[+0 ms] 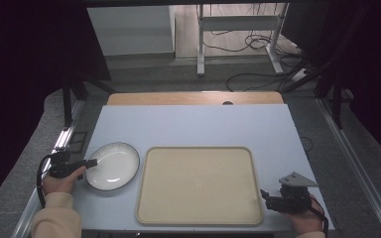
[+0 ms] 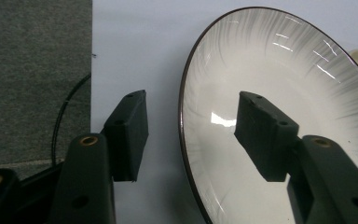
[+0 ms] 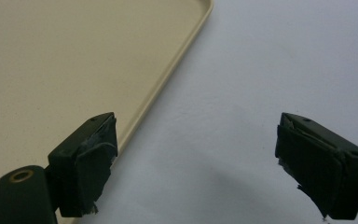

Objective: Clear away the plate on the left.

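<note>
A: We are looking at the plate (image 1: 112, 166), which is sitting on the table (image 1: 193, 129) just left of the tray (image 1: 198, 184), near but not touching it.

B: We are seeing the left tool (image 1: 90, 162) straddling the plate's near-left rim: in the left gripper view one jaw is hanging over the inside of the plate (image 2: 279, 107), the other is outside over the bare table. The gap is partly open, and neither pad is pressing on the rim yet.

A: We are judging the plate to be glazed ceramic: stiff, fairly heavy, slippery, and breakable if dropped. The shine and streaked glaze are suggesting a smooth surface.

B: So we are favouring the rim as the place to take hold, one pad under the outer edge and one on the inner slope. A one-sided grip is likely to let it tilt, so we are expecting a firm squeeze and a low, slow carry.

A: The right tool (image 1: 269, 197) is resting wide open beside the tray's near-right corner (image 3: 168, 79), with nothing between its jaws.
</note>
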`<action>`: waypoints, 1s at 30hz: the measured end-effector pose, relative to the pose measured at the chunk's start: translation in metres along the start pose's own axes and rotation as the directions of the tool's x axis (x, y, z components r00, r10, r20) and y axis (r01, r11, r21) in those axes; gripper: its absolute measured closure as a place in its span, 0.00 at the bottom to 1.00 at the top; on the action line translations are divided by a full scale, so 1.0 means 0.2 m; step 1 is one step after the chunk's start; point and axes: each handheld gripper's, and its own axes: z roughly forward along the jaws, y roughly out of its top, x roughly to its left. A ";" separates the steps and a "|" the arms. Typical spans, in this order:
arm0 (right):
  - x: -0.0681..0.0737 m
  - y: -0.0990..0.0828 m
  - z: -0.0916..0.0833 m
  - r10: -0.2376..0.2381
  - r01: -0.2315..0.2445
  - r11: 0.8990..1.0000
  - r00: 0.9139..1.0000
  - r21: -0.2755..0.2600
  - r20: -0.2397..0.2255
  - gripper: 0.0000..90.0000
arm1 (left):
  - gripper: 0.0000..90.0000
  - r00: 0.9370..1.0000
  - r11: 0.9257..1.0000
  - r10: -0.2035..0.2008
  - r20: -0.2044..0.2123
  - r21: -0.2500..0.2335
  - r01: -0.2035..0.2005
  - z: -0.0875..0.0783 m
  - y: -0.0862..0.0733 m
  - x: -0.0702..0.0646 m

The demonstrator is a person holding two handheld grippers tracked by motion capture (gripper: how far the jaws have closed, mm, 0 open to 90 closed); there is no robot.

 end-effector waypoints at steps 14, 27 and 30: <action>0.00 0.00 0.00 -0.001 0.001 1.000 1.000 0.008 0.000 0.15 | 0.64 0.997 0.998 -0.034 0.064 0.047 0.031 0.05 0.00 0.03; 0.00 0.00 0.01 -0.002 0.002 1.000 1.000 0.015 0.003 0.15 | 0.82 0.996 0.997 -0.056 0.074 0.064 0.051 0.05 0.01 0.03; 0.00 0.00 0.01 -0.002 0.002 1.000 1.000 0.016 0.004 0.15 | 0.82 0.998 0.997 -0.036 0.059 0.070 0.032 0.04 0.02 0.02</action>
